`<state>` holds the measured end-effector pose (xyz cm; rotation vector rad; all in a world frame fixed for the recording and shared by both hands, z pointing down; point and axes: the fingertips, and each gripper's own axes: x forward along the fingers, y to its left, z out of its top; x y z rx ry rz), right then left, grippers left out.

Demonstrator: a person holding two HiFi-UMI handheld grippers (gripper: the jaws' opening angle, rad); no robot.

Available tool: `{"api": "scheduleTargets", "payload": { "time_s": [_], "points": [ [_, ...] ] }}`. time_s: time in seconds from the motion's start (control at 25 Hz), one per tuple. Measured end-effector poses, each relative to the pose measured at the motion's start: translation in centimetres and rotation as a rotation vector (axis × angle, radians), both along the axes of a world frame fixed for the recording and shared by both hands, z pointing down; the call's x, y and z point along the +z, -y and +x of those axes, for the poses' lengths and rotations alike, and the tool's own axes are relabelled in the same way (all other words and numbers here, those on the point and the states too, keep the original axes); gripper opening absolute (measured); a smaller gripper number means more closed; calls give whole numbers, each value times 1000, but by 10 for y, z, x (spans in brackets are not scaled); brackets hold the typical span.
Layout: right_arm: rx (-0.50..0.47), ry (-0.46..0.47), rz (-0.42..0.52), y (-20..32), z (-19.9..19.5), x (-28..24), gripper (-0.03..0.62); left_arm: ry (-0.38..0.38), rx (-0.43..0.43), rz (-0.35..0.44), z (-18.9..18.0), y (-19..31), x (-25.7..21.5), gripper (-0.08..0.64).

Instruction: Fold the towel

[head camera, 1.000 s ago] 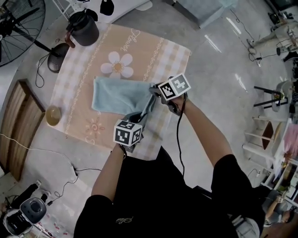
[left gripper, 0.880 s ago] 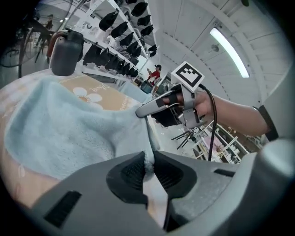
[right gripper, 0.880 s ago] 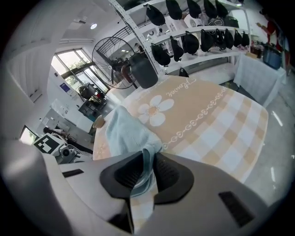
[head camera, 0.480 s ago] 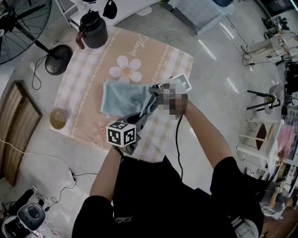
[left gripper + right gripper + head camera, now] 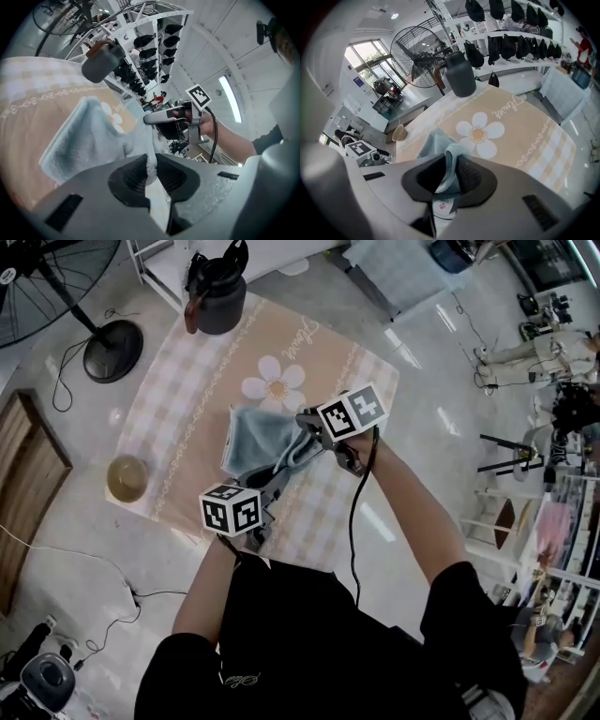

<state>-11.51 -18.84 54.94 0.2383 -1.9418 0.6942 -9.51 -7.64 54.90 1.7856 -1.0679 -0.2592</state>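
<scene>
The pale blue towel (image 5: 255, 439) was pinched at two near corners. The left gripper (image 5: 151, 171) and the right gripper (image 5: 449, 177) each had jaws nearly together on the cloth. The rest of it draped ahead of the fingers onto the flowered mat (image 5: 178, 395), and the kettle (image 5: 217, 294) stood beyond.
</scene>
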Motion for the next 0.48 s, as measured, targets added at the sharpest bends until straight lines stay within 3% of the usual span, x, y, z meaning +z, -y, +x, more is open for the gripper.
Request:
{"api": "scheduleTargets", "payload": {
  "time_s": [0.2, 0.48],
  "points": [
    [-40, -35, 26, -13, -38, 5, 66, -83, -52, -19, -35, -11, 8, 48],
    [-114, -82, 10, -31, -82, 27, 66, -143, -112, -74, -65, -27, 25, 48]
  ]
}}
